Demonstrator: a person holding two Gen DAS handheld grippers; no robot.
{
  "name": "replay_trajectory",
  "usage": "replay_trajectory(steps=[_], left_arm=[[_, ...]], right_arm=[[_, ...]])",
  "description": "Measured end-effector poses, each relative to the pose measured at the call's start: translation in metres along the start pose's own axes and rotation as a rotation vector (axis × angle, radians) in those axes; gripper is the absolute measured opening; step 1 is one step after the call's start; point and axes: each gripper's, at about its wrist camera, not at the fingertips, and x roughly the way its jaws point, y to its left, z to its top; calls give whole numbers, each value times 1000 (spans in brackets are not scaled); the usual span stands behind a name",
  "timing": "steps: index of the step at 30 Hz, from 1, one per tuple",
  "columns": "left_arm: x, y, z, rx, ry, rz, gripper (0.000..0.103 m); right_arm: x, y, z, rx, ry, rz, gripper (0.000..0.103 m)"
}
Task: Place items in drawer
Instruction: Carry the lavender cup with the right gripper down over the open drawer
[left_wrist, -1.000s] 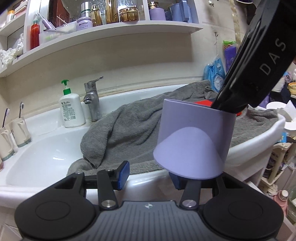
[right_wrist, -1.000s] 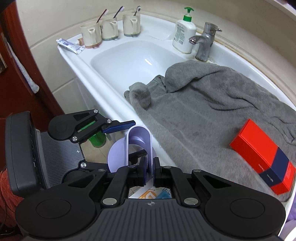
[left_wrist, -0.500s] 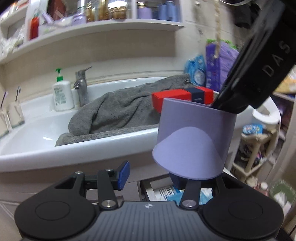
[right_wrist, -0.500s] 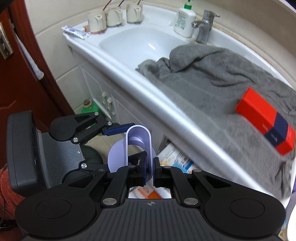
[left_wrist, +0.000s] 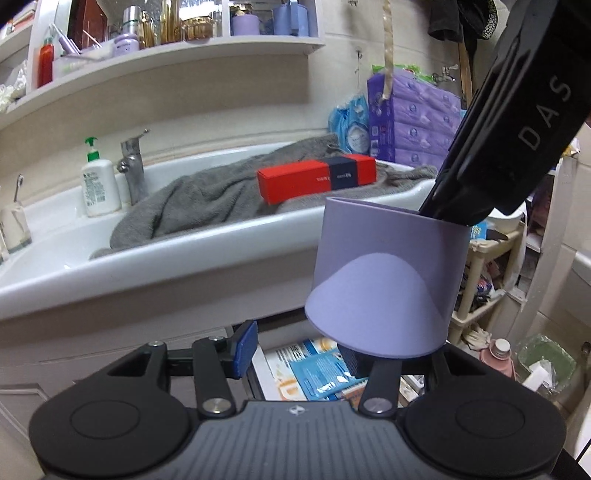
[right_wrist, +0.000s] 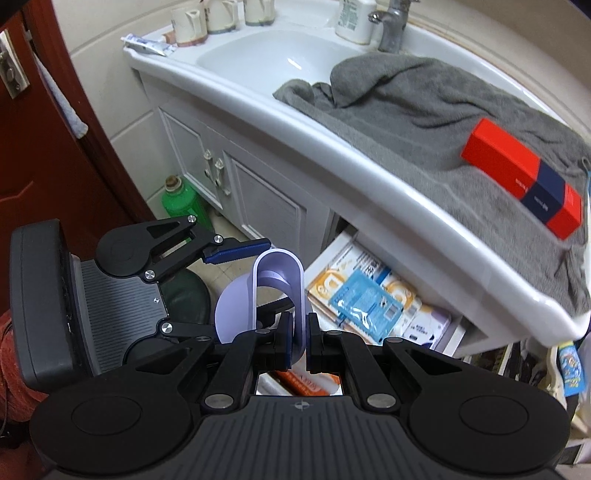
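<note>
A lilac cup (left_wrist: 384, 280) hangs in front of the sink, over the open drawer (left_wrist: 314, 365). My right gripper (right_wrist: 299, 347) is shut on the cup's rim (right_wrist: 297, 295), one finger inside it. My left gripper (left_wrist: 295, 350) is open just below the cup and holds nothing; it also shows in the right wrist view (right_wrist: 236, 284). The open drawer (right_wrist: 373, 306) under the basin holds packets and boxes. A red and navy box (left_wrist: 317, 177) lies on a grey towel (left_wrist: 221, 199) on the basin, also seen in the right wrist view (right_wrist: 524, 184).
The white sink (right_wrist: 266, 59) has a tap (left_wrist: 133, 166) and a soap bottle (left_wrist: 98, 184). Cabinet doors (right_wrist: 221, 173) stand left of the drawer. A green bottle (right_wrist: 181, 199) sits on the floor. A red door (right_wrist: 44, 147) is at the left. A rack (left_wrist: 487, 288) stands right.
Both grippers have dropped with the cup from sink height to below the basin edge. The open drawer has come into view beneath them. The right grip on the cup is unchanged.
</note>
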Motion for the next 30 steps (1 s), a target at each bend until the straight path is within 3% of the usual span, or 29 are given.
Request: replay_trajectory(steps=[30], left_arm=[[20,-40,-40,56,123,8,57]], right_arm=[[45,-16,-59,101,-1,61,8]])
